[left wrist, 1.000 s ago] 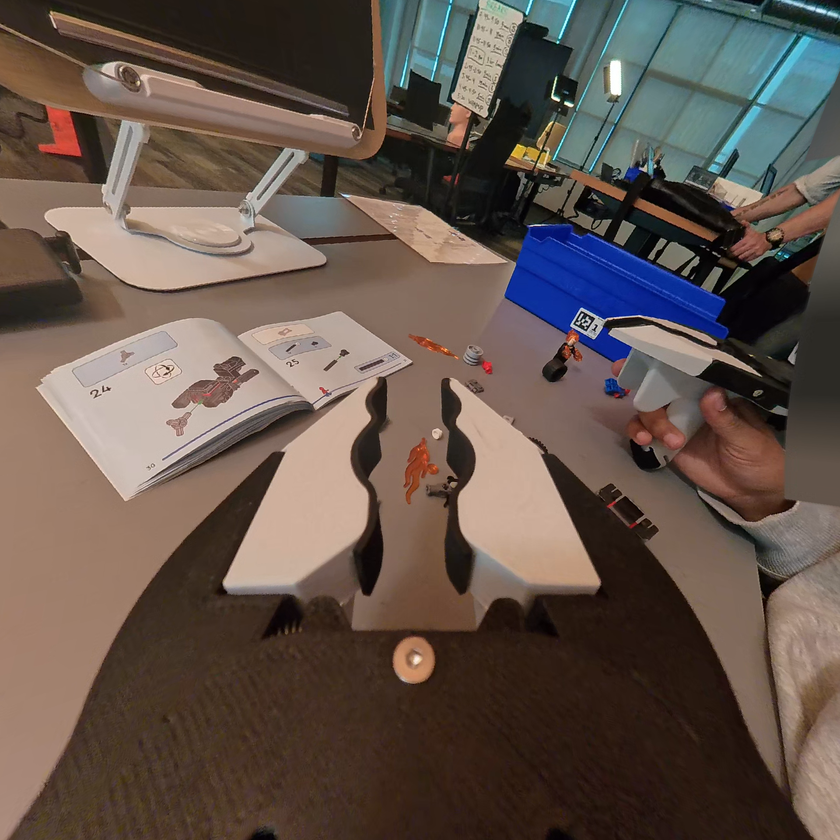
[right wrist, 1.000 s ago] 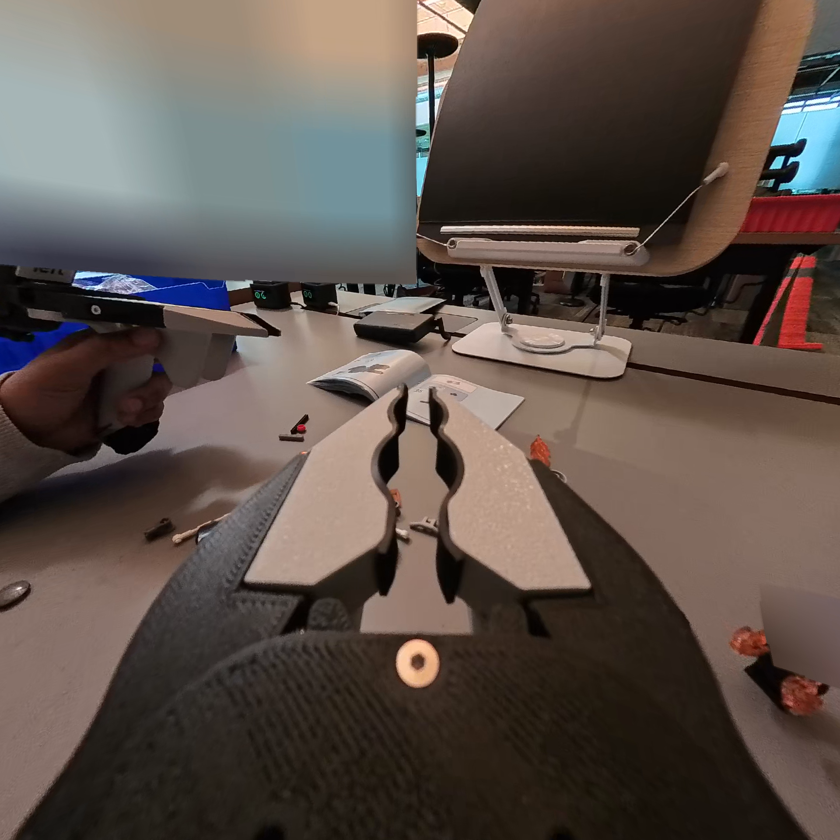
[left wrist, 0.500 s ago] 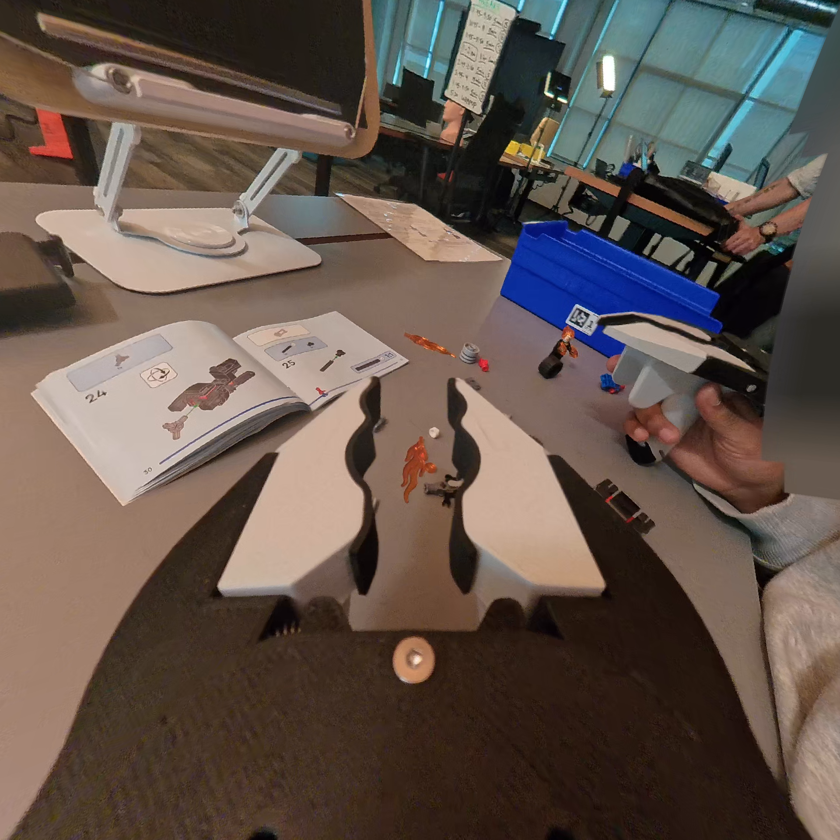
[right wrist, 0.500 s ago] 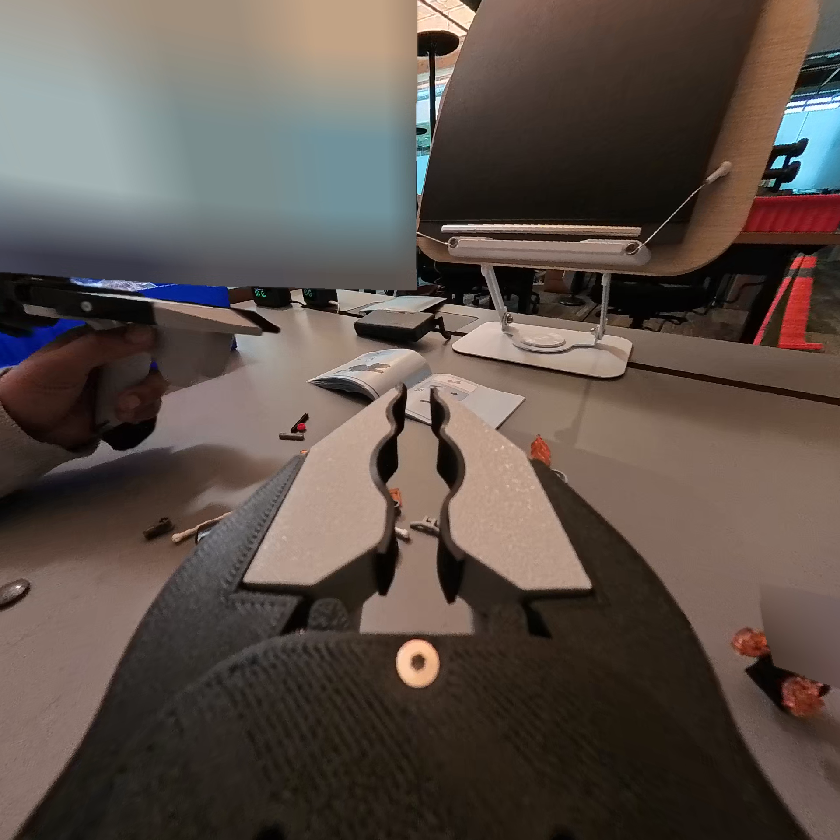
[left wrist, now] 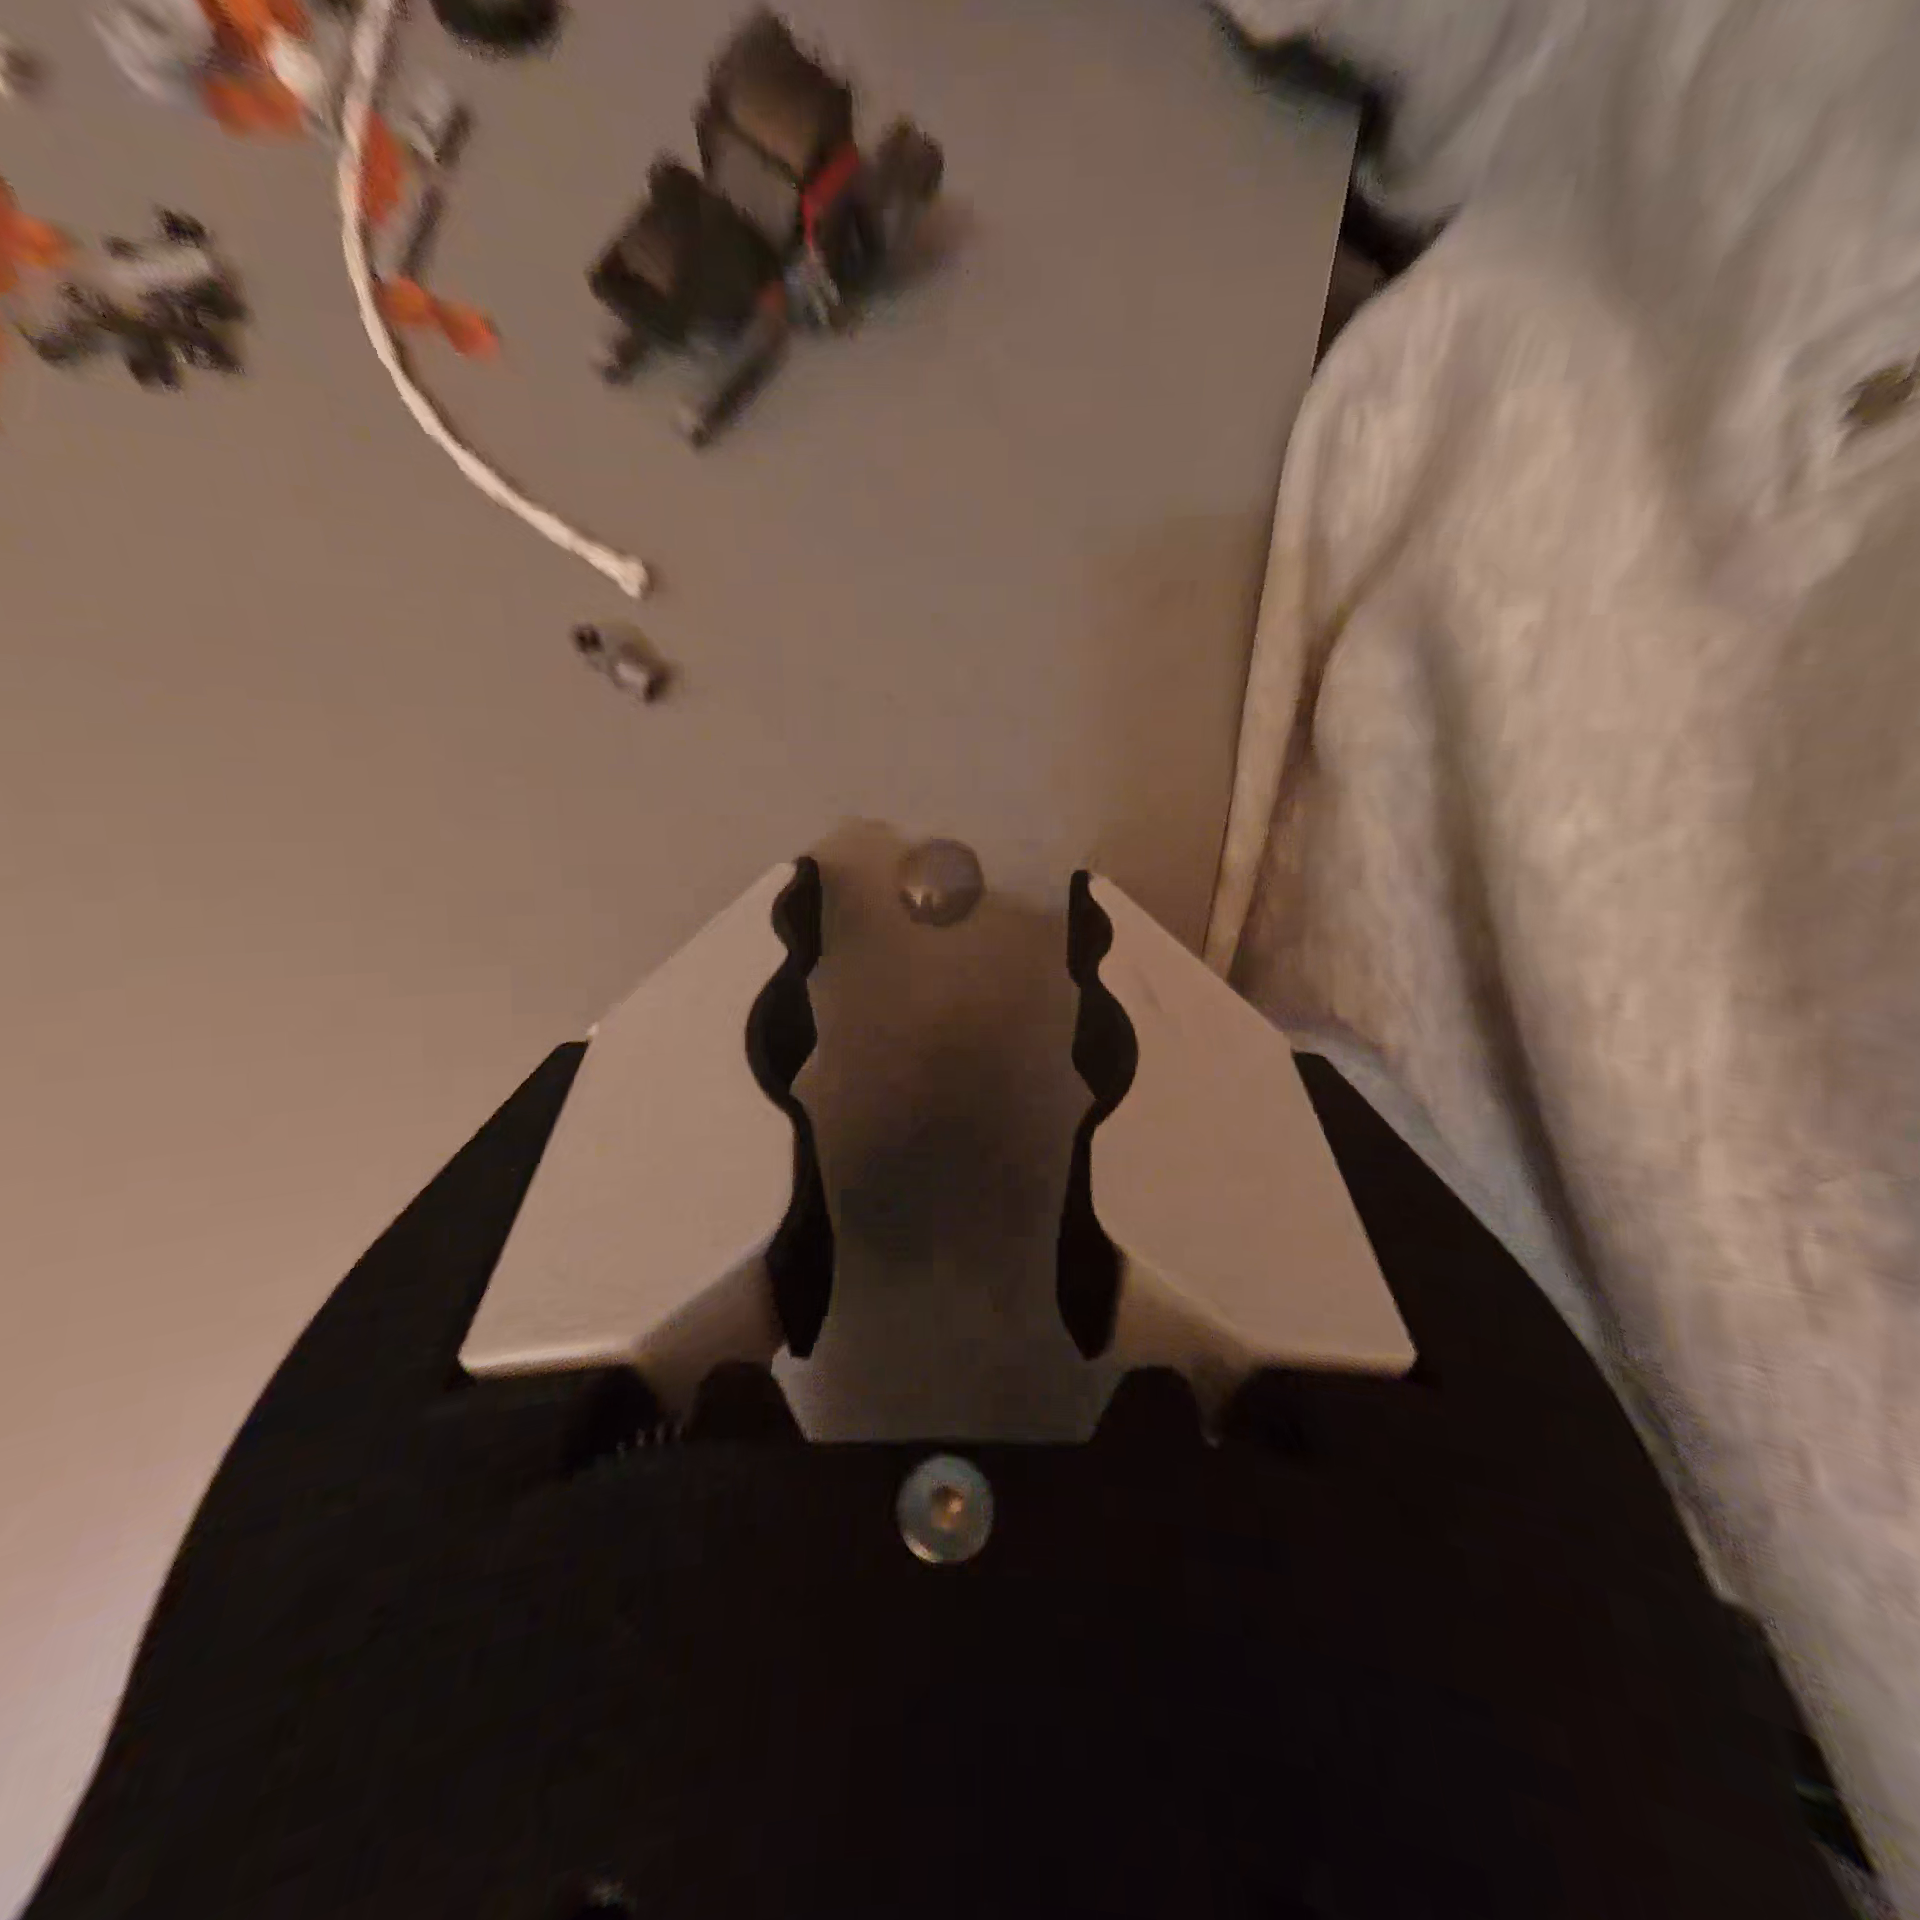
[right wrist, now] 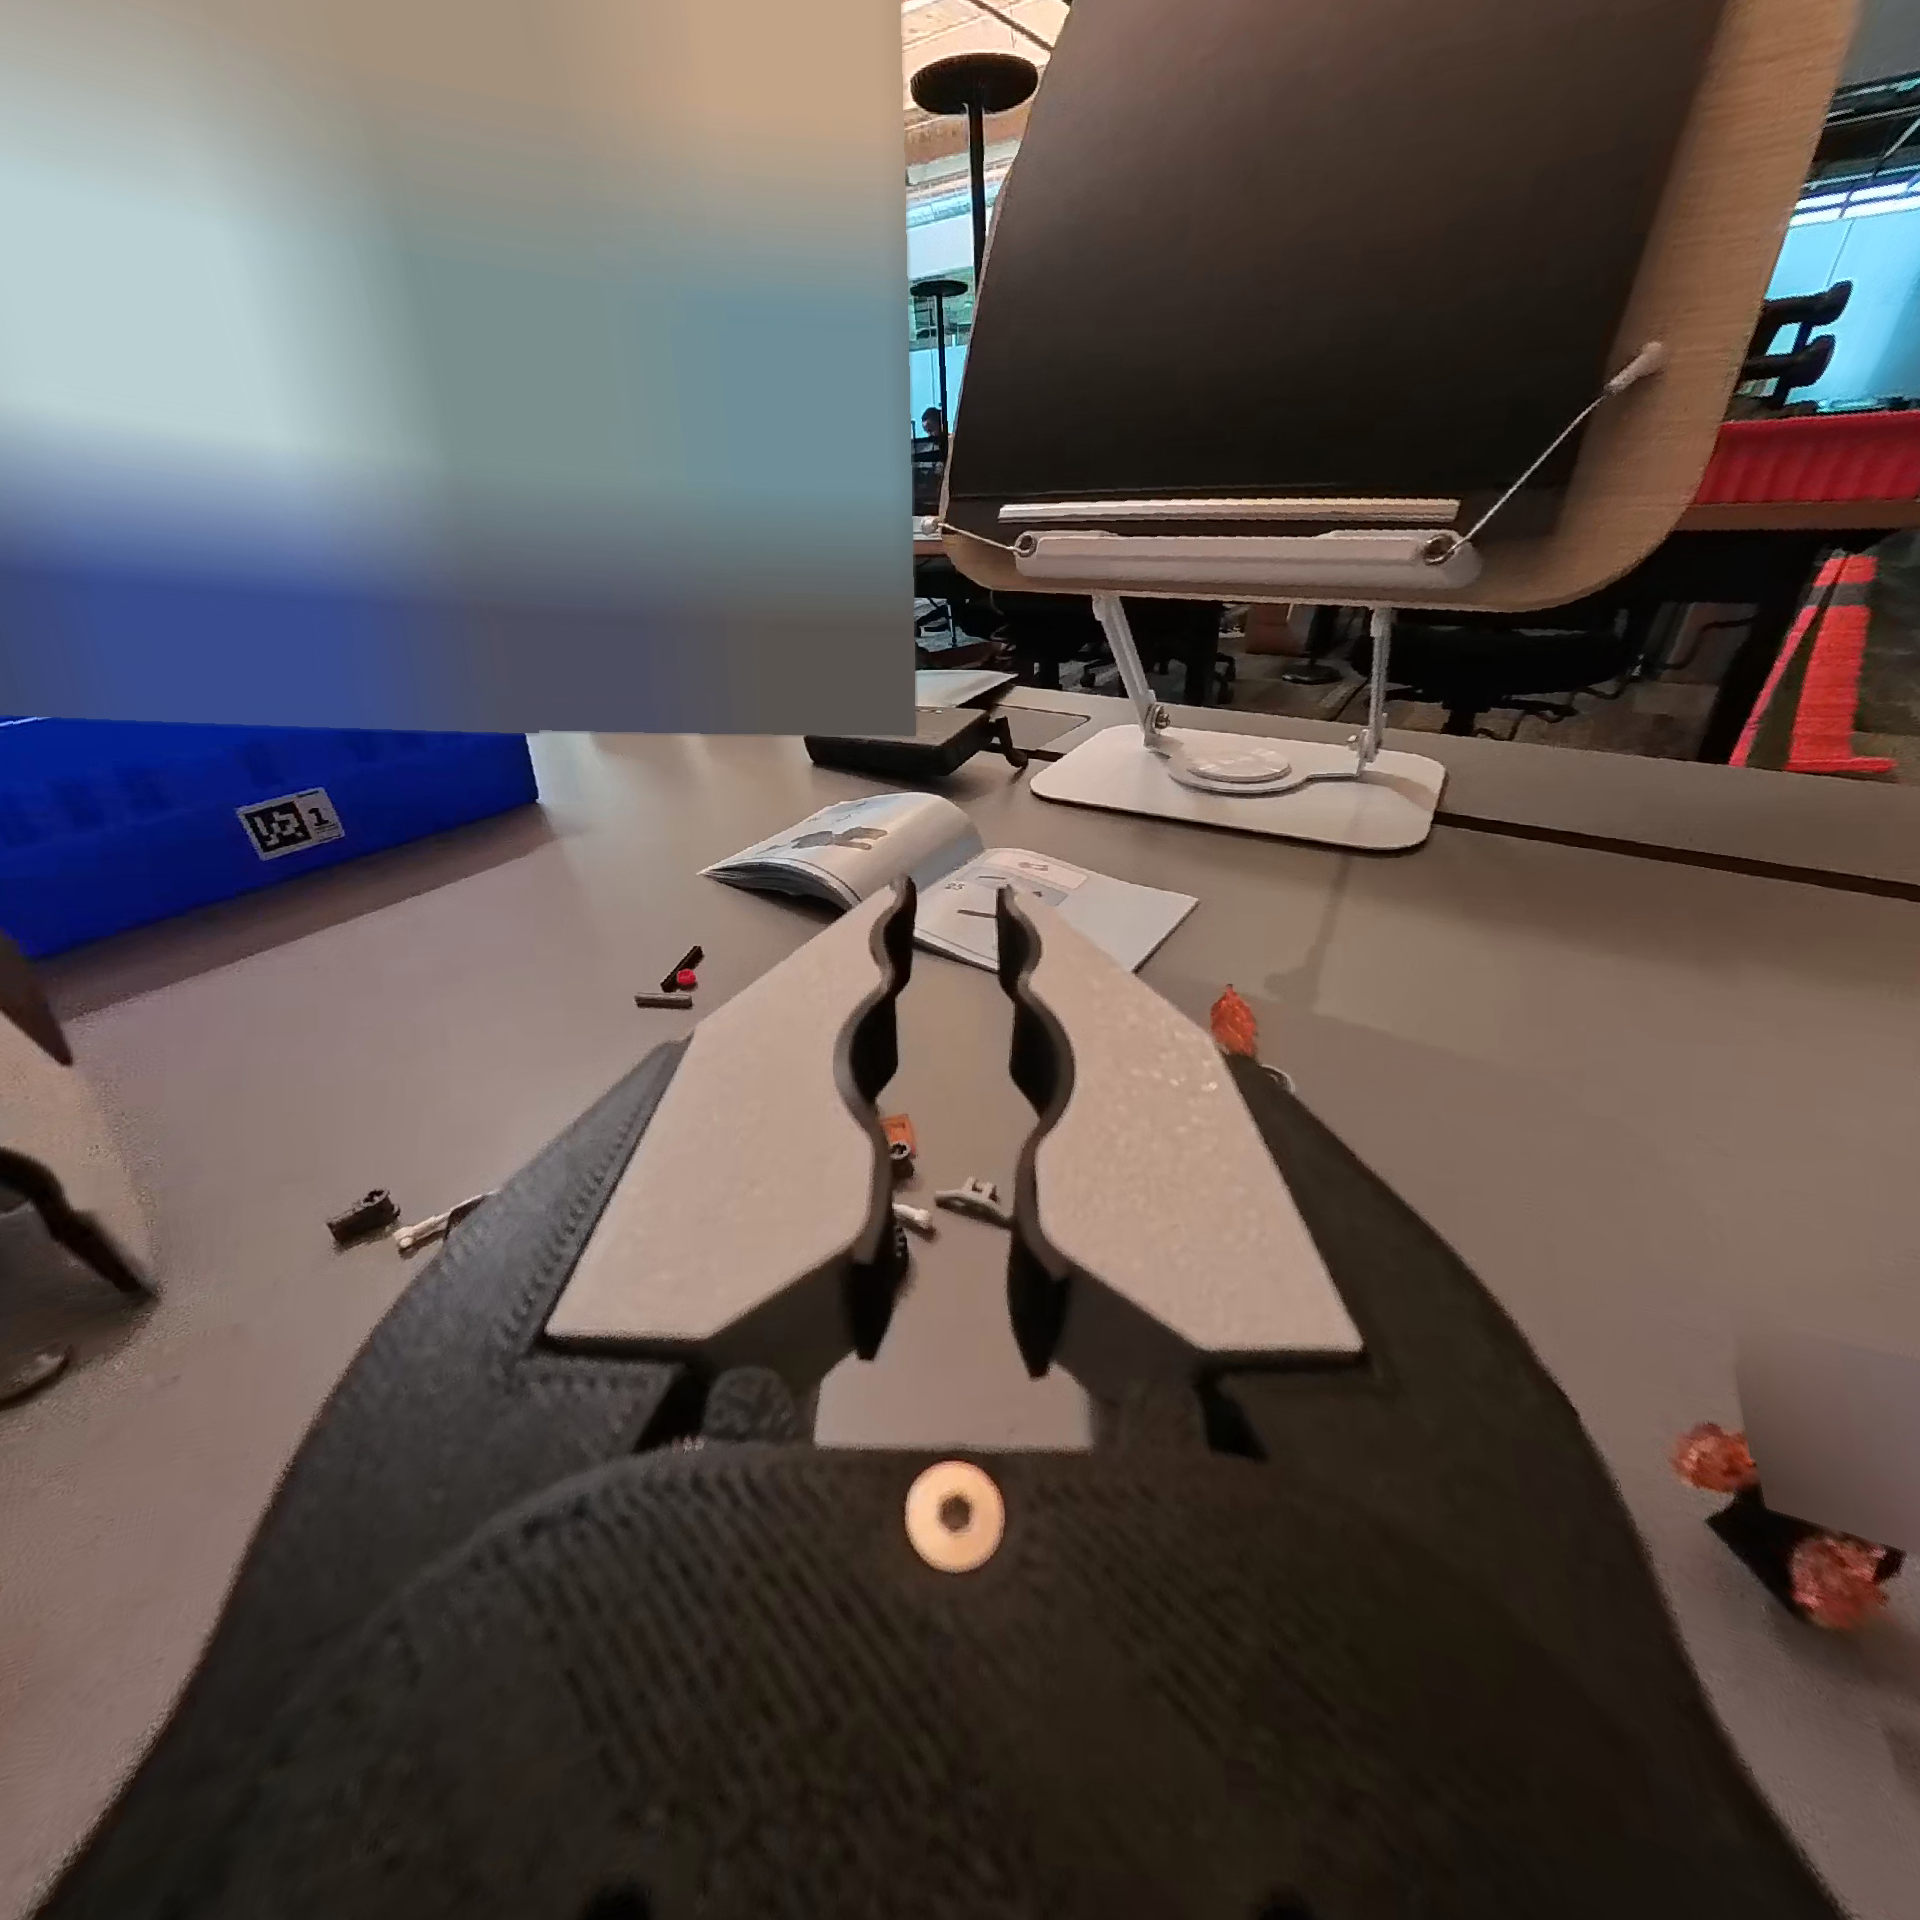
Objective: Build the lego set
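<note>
Grey-fingered left gripper (left wrist: 940, 883), jaws apart and empty, points down at the table (left wrist: 312, 935) edge near a small round stud (left wrist: 940, 878); centre it before closing, while the right gripper (right wrist: 954, 904), likewise parted and empty, waits near loose pieces (right wrist: 971, 1195).

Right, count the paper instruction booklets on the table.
1: the open paper instruction booklet lies just beyond the right gripper, before the white metal stand; others may be hidden.

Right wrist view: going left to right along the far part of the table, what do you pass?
Blue bin → black device → open instruction booklet → white stand base.
</note>
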